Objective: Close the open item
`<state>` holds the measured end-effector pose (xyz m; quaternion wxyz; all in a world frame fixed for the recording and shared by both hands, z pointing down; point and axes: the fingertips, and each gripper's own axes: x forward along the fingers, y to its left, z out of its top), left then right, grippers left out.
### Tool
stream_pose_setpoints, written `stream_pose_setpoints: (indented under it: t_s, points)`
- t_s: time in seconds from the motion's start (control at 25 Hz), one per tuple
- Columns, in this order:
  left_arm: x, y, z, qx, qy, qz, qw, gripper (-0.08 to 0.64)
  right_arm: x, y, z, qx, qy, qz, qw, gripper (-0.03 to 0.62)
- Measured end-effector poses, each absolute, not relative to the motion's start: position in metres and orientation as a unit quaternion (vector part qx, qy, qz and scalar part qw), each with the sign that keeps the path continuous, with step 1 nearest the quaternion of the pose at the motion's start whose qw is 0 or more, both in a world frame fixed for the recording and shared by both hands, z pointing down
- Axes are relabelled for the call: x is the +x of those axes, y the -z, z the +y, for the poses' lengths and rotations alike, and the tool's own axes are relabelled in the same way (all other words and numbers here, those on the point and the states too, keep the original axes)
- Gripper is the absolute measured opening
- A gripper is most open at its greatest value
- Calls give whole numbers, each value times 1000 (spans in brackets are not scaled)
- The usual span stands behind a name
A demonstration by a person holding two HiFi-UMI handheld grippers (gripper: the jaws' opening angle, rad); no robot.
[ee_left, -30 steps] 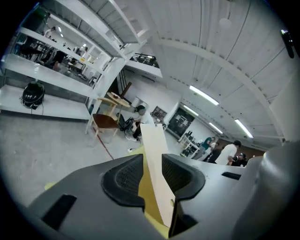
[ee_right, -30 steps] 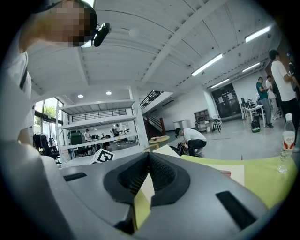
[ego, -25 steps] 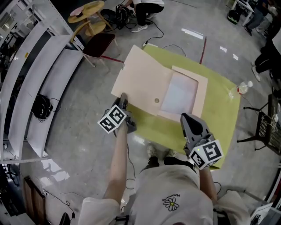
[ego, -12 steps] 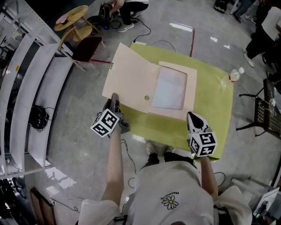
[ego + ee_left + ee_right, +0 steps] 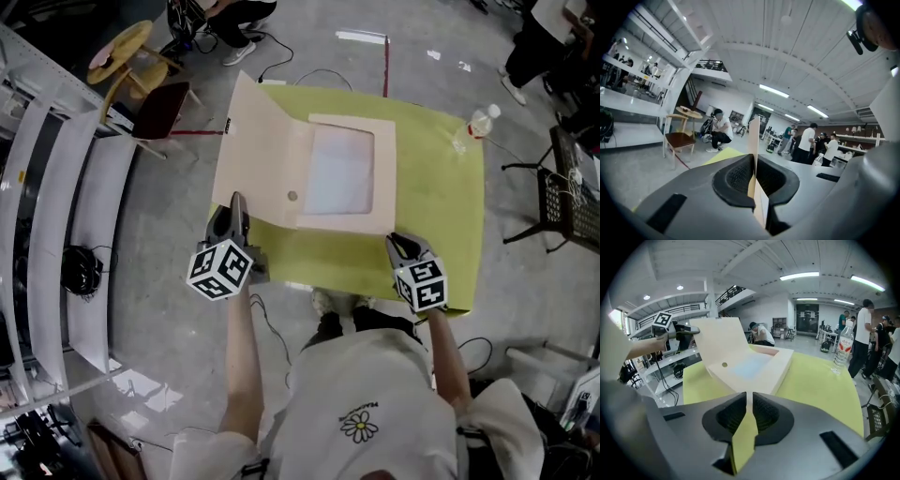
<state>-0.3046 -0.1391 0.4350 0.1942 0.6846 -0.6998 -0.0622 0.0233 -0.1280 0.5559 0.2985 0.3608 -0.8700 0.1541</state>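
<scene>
A flat cream box (image 5: pixel 342 173) lies open on the yellow-green table (image 5: pixel 441 211). Its lid (image 5: pixel 262 159) is swung out to the left, with a small round hole near the hinge side. My left gripper (image 5: pixel 234 204) is shut on the lid's near left edge. In the left gripper view the thin board (image 5: pixel 753 136) stands upright, clamped between the pads of that gripper (image 5: pixel 753 176). The right gripper view shows the lid (image 5: pixel 719 341) tilted up off the table. My right gripper (image 5: pixel 403 246) hovers over the table's near edge, right of the box. Its jaws (image 5: pixel 746 408) stand a narrow slit apart, holding nothing.
A water bottle (image 5: pixel 473 124) stands at the table's far right corner. A wooden chair (image 5: pixel 159 103) and white shelving (image 5: pixel 56 216) are left of the table. Cables lie on the floor. A black wire rack (image 5: pixel 572 197) stands to the right, and people stand in the background.
My left gripper has risen and rolled with the lid's edge pinched in it. My right gripper has dropped toward the table's near edge.
</scene>
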Motion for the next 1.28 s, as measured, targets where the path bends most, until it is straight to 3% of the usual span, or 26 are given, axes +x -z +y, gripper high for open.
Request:
stream_pose_setpoints:
  t_s: [0.6,0.96,1.28]
  points:
    - [-211,-412,-145,753,-44,-648,110,25,49,-590,-122,371,-152,-849,343,17]
    - [-132,-421,-148,787,-210,-581,-5,25,47,-600,-125,345,-140,-856,359,17]
    - [-75,-452,-145,798,-301,-521,-49,28,43,-601,-126,327,-125,-865,360,17]
